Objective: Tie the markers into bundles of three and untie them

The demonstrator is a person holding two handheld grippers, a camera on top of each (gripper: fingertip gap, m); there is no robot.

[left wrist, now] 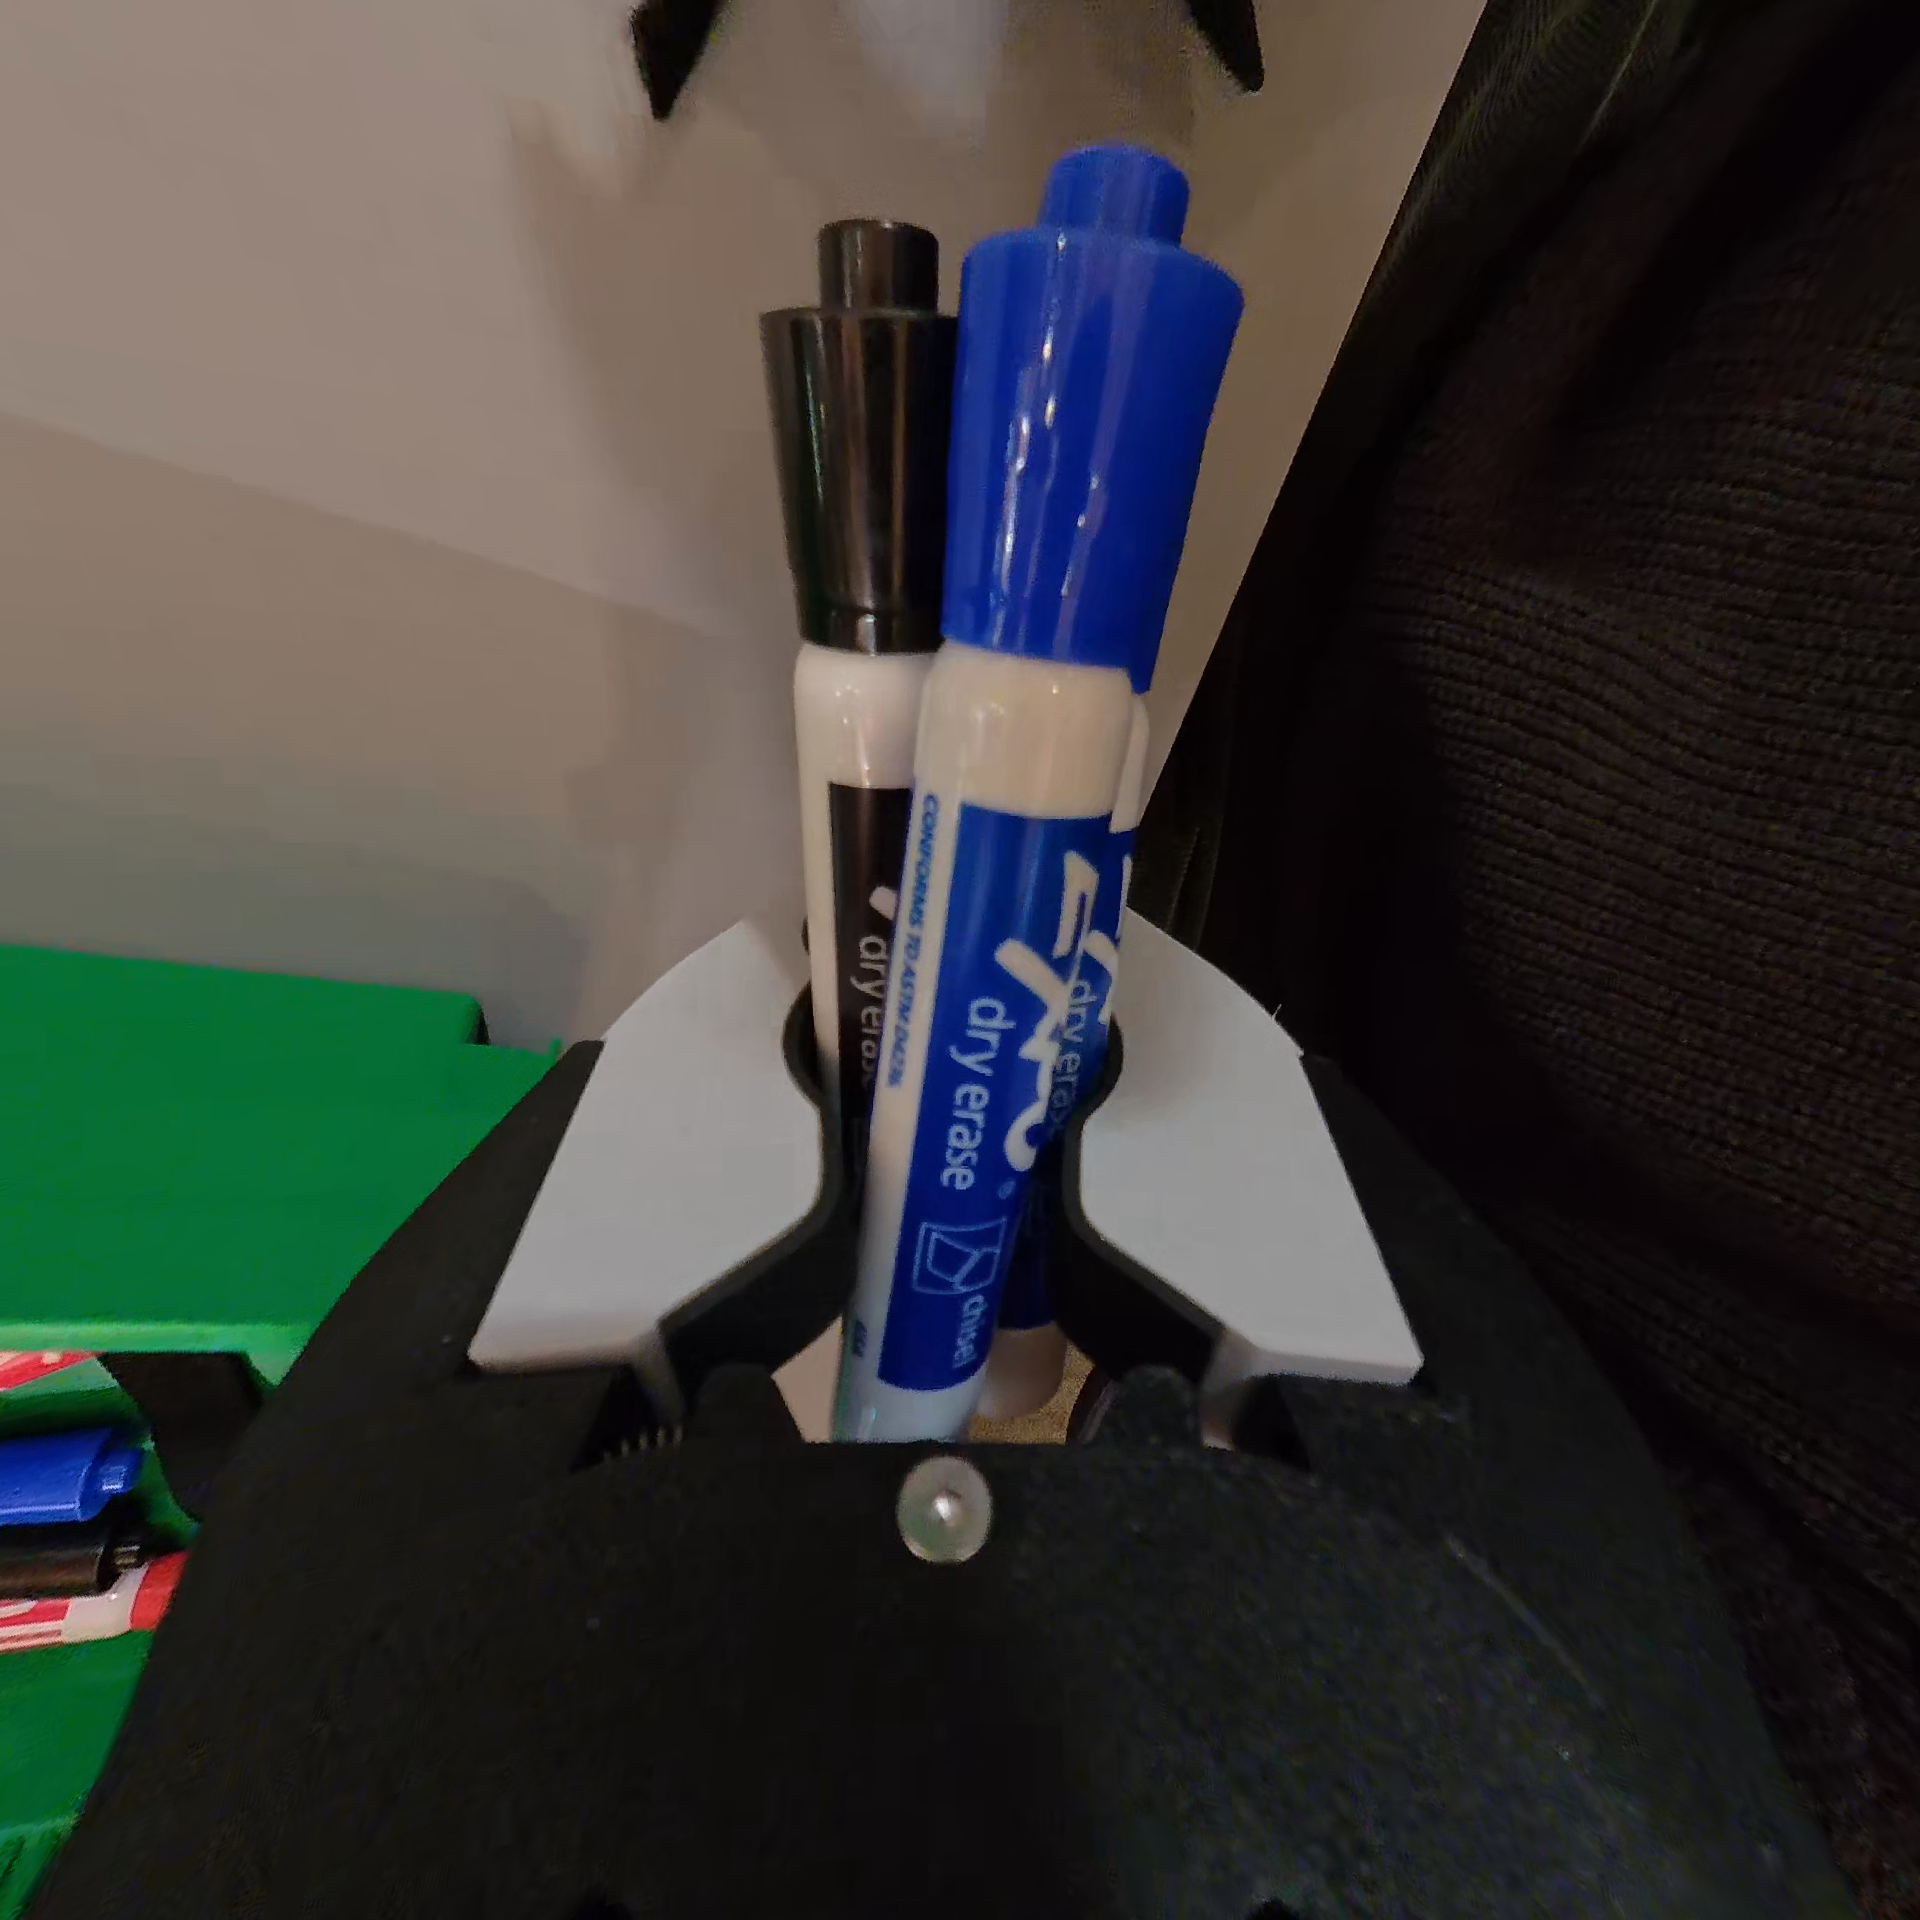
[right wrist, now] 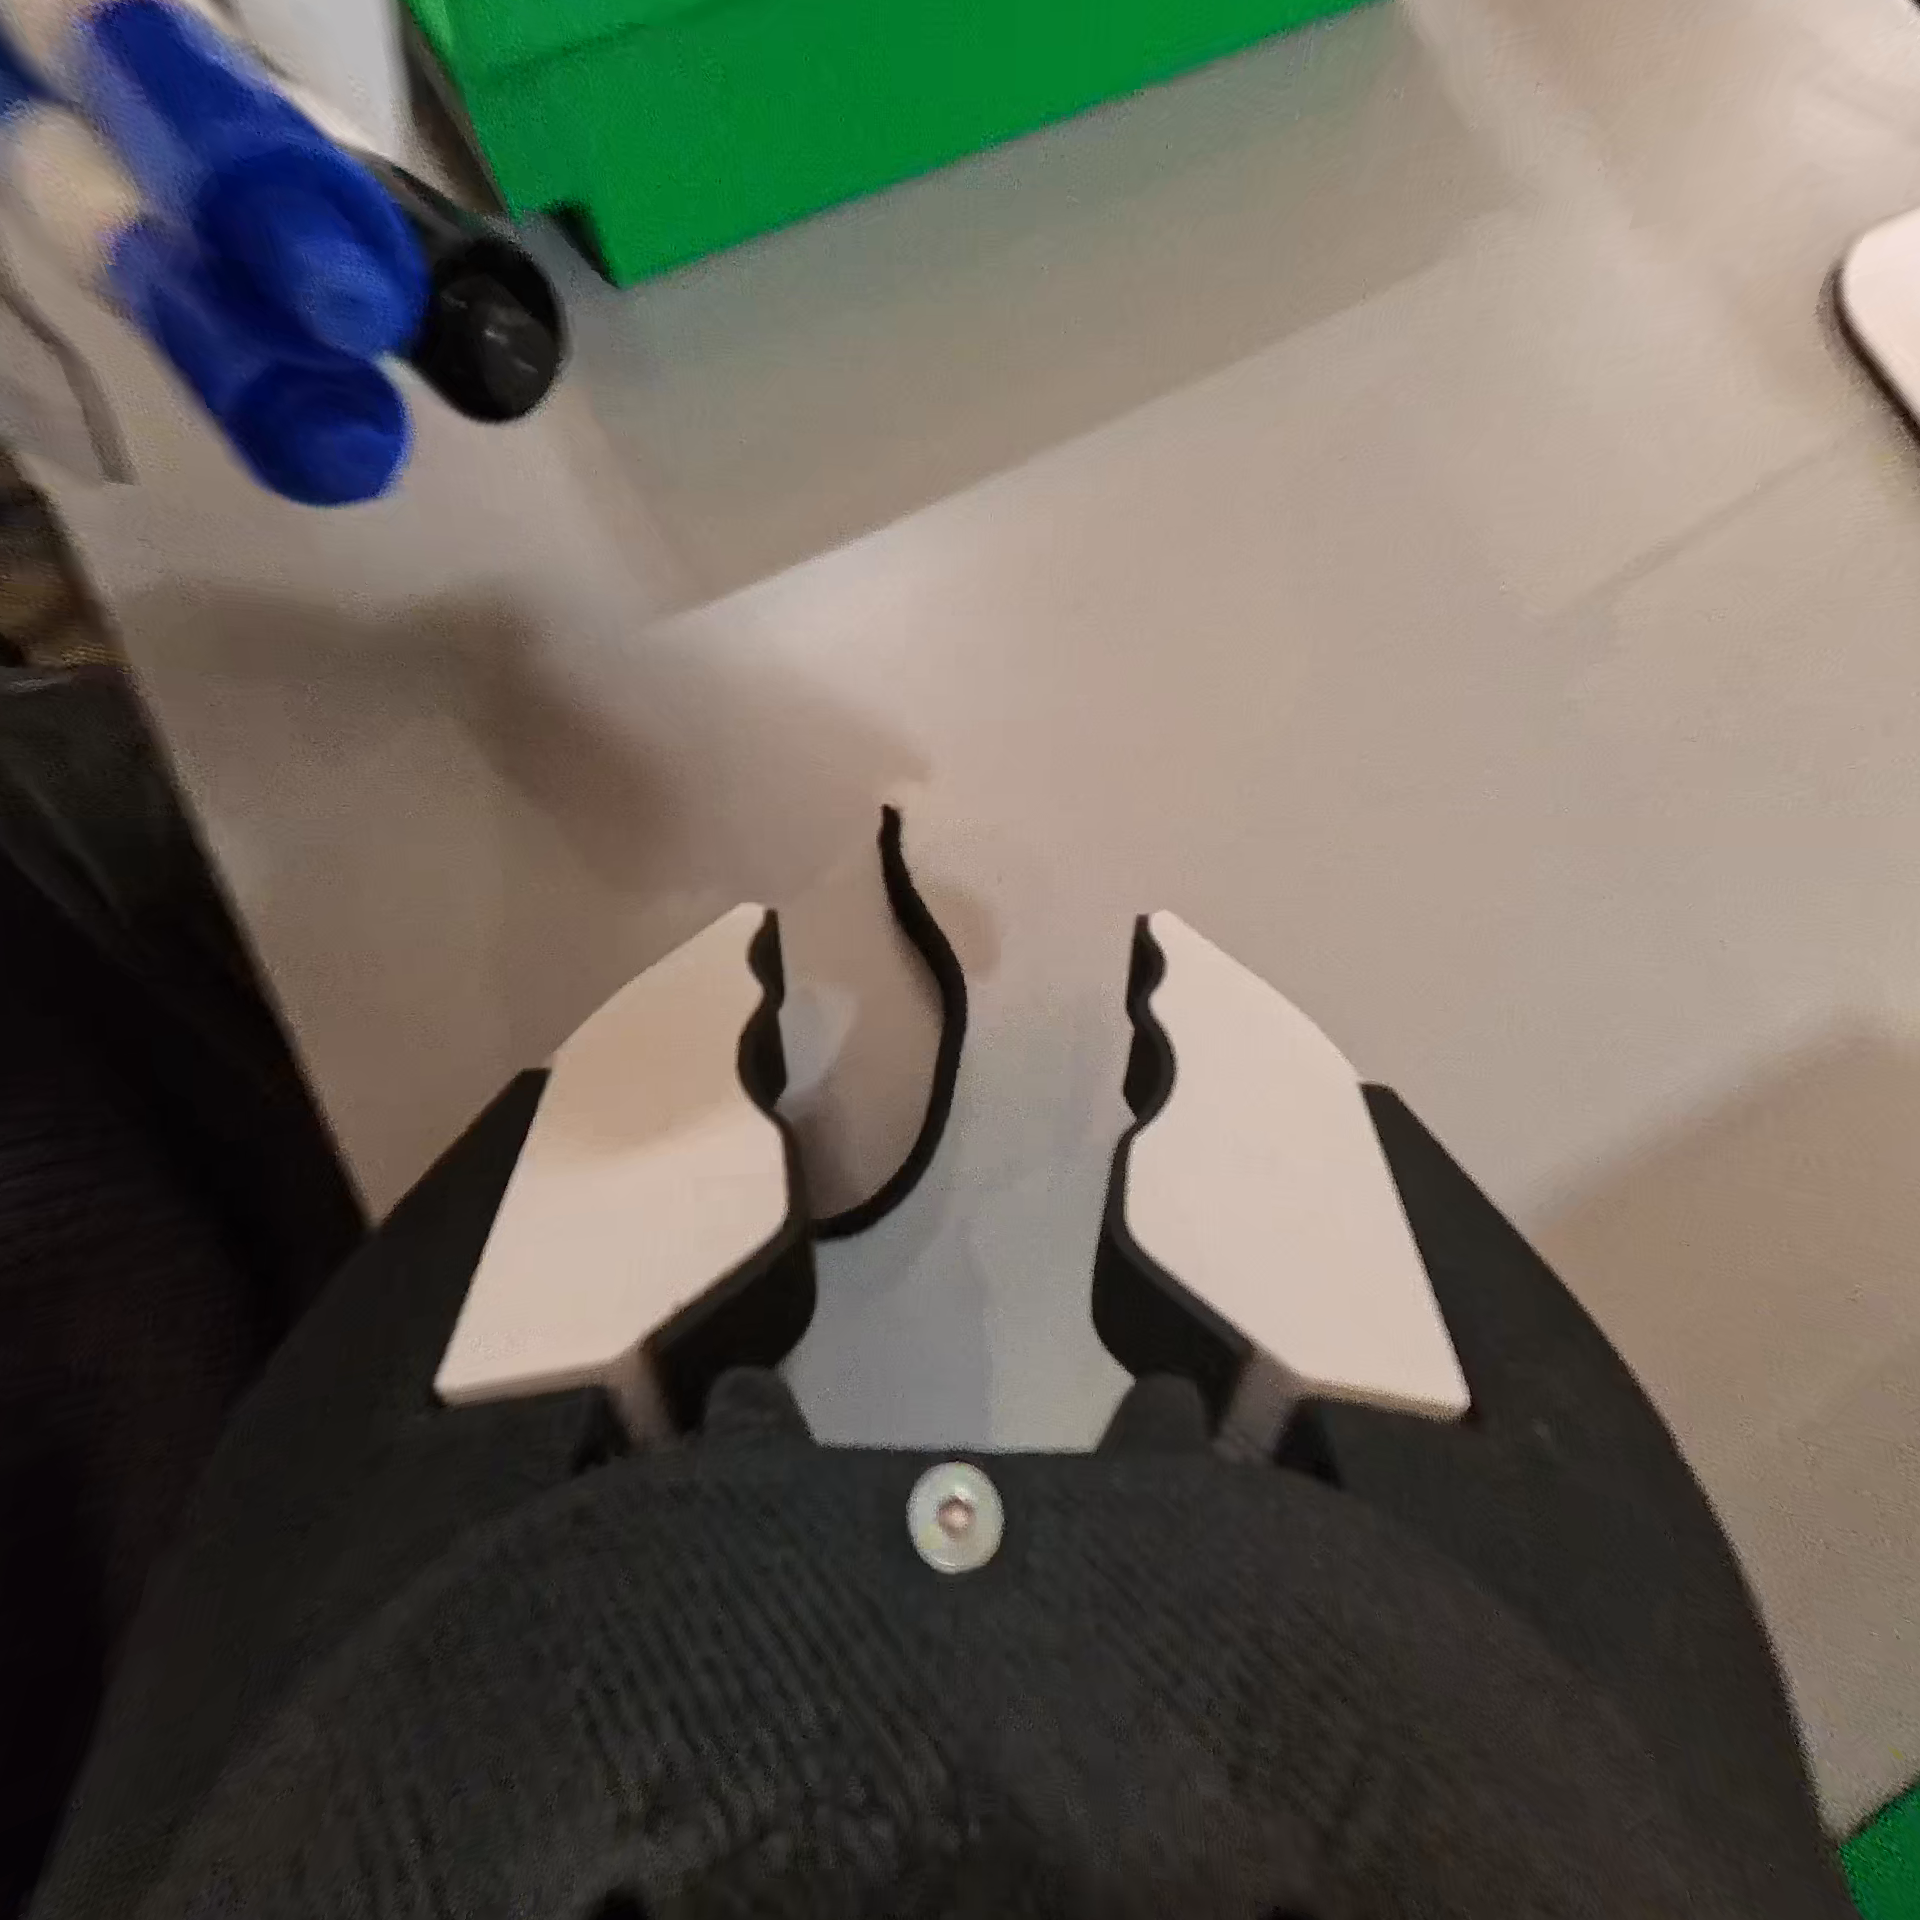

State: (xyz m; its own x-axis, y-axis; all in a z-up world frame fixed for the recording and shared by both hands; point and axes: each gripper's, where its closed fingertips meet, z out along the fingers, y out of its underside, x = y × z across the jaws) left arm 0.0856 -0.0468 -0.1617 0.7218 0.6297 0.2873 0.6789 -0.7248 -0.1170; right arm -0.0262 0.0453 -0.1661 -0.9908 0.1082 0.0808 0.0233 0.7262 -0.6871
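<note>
The left tongs [left wrist: 951, 1081] are clamped round a bundle of markers: a black-capped marker [left wrist: 868, 665] and blue-capped markers [left wrist: 1049, 727] lying along the fingers, caps pointing away. The right tongs [right wrist: 956, 1039] gape empty above the pale tabletop [right wrist: 1351, 675], near a green box [right wrist: 831, 114].

Bare table [right wrist: 1351, 727] ahead; green box [right wrist: 831, 114] blocks the far side.

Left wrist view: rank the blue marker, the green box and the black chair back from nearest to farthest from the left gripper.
1. Blue marker: clamped in the left gripper, beside a black marker.
2. Green box: lower left.
3. Black chair back: right side; too close to call against the box.
</note>
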